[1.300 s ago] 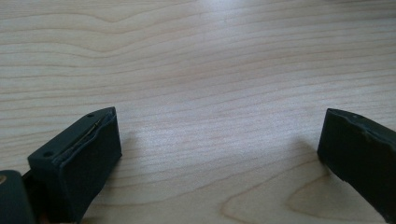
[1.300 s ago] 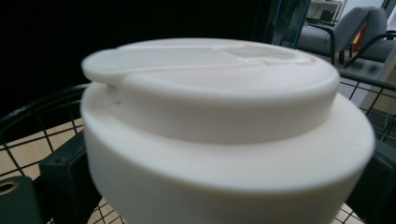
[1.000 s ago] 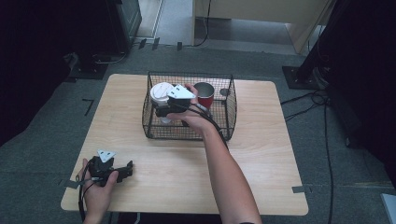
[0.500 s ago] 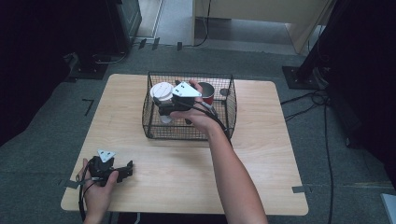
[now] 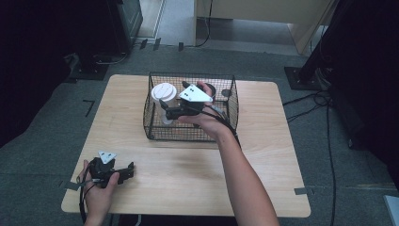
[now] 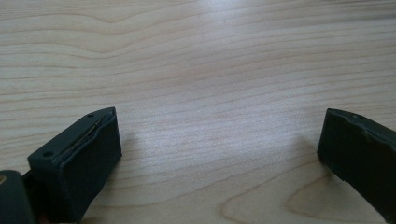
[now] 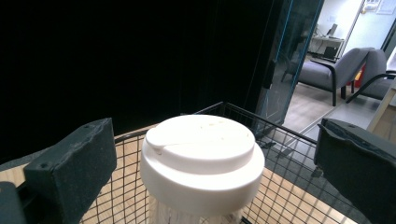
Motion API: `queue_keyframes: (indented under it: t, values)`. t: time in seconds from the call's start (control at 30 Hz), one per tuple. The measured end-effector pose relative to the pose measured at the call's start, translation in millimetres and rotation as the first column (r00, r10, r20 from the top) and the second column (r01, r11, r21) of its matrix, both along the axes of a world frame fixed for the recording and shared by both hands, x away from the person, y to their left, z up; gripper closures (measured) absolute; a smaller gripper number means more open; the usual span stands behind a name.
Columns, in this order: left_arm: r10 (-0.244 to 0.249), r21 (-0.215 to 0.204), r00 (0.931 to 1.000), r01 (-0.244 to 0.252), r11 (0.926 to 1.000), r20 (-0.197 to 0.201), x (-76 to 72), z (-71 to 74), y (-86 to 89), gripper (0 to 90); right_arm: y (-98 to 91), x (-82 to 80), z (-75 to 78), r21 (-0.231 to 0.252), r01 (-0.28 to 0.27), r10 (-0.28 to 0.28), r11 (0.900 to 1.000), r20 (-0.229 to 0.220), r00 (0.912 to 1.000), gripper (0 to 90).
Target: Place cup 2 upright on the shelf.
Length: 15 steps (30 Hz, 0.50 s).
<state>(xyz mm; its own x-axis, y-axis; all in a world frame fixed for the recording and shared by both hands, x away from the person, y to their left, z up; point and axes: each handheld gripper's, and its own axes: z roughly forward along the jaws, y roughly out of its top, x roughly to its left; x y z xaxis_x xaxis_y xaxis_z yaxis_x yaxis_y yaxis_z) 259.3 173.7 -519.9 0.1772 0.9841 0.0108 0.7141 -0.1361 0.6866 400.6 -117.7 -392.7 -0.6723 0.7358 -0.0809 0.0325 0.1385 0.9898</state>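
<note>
the right gripper is up over the wire basket, held in the person's right hand. its two black jaws are wide apart. in the right gripper view the jaws sit on each side of a cup with a white lid, and they do not touch it. the cup stands up straight in the left part of the basket. the basket sits on the far middle of the wooden table. something dark and round is in the back of the basket, behind the hand, but it is too hidden to tell what it is.

the left gripper lies low at the near left corner of the table, in the person's left hand. its jaws are wide apart too, with just bare wood between them. it is well apart from the basket.
</note>
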Motion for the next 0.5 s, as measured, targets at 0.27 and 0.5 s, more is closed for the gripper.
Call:
queue_keyframes:
  t: [0.27,0.5]
  values:
    - [0.0,0.0,1.0,0.0,1.0,0.001,0.0,-0.1,-0.1,0.2,-17.1,-19.1,0.5,-0.007,0.004,-0.004,1.0,0.012,0.9999,0.0]
    - [0.001,0.0,1.0,-0.001,1.0,0.001,0.0,-0.1,-0.1,0.2,-32.0,-35.5,1.0,0.001,0.011,-0.011,0.9999,0.017,0.9998,0.0]
